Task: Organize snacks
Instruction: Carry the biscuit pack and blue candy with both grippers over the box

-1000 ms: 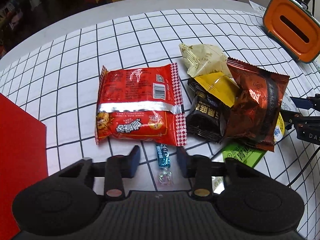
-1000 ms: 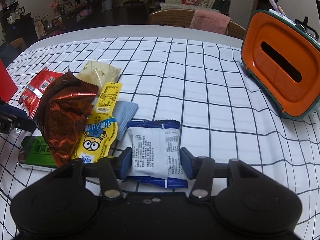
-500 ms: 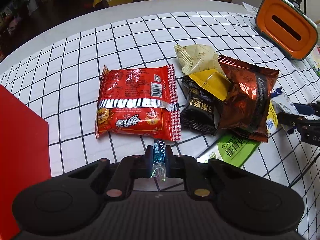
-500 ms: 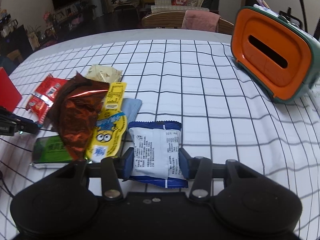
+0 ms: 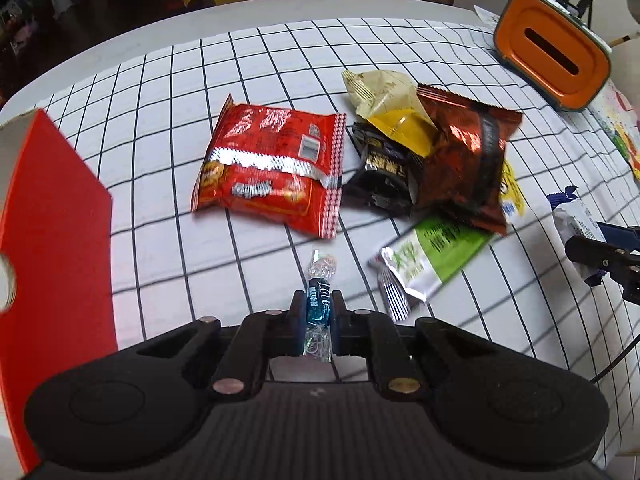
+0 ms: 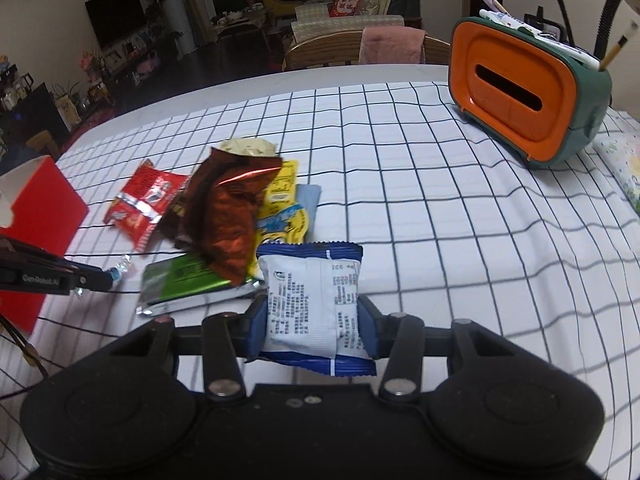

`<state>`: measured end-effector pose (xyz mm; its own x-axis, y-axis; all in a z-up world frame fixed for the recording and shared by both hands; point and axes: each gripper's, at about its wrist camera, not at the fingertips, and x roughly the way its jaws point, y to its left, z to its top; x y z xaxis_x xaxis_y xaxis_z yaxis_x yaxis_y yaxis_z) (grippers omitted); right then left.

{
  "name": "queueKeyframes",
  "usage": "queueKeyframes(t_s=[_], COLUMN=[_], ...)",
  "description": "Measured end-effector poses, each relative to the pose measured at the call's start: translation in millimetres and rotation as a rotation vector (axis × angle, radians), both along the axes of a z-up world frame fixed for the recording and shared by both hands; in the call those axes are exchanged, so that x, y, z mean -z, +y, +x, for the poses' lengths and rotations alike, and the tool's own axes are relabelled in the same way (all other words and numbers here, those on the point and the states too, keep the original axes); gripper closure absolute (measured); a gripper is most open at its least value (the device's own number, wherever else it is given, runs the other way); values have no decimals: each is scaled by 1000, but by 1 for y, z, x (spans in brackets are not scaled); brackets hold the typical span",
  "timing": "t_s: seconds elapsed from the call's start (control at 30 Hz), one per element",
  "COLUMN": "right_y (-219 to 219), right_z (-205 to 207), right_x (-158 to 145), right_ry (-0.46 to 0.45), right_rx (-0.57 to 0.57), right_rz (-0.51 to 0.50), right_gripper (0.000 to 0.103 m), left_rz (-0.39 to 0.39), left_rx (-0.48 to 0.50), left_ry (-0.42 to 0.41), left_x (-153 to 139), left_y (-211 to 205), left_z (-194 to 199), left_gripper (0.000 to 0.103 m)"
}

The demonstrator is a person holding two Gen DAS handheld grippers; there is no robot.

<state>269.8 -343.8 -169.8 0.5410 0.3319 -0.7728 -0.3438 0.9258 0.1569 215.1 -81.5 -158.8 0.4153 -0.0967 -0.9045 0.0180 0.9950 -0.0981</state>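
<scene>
White grid-lined cloth covers our desk; our left tool pinches a crinkly blue candy above its near edge. From the right, our right tool clamps a smooth white-and-blue packet; a dim living room lies beyond.

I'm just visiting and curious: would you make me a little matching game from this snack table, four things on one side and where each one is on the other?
Things:
1. blue candy
2. white-and-blue packet
3. red noodle packet
4. green packet

Places:
A. partly under the brown foil bag
B. clamped in the right gripper
C. lying alone, flat on the checked tablecloth
D. clamped in the left gripper

Pairs: 1-D, 2-B, 3-C, 4-A
</scene>
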Motion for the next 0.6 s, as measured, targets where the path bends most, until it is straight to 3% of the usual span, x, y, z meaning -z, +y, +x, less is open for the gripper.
queueKeyframes(t_s=[0.33, 0.6], right_y=[29, 68], right_z=[-43, -69], right_x=[-28, -56], right_ry=[-5, -31], right_rx=[-20, -64], right_rz=[57, 76], right_gripper=[59, 59], left_rz=[-39, -55], left_rx=[1, -7], left_ry=[-23, -80], left_x=[-22, -57], left_y=[17, 43], left_z=[-38, -70], left_gripper=[92, 92])
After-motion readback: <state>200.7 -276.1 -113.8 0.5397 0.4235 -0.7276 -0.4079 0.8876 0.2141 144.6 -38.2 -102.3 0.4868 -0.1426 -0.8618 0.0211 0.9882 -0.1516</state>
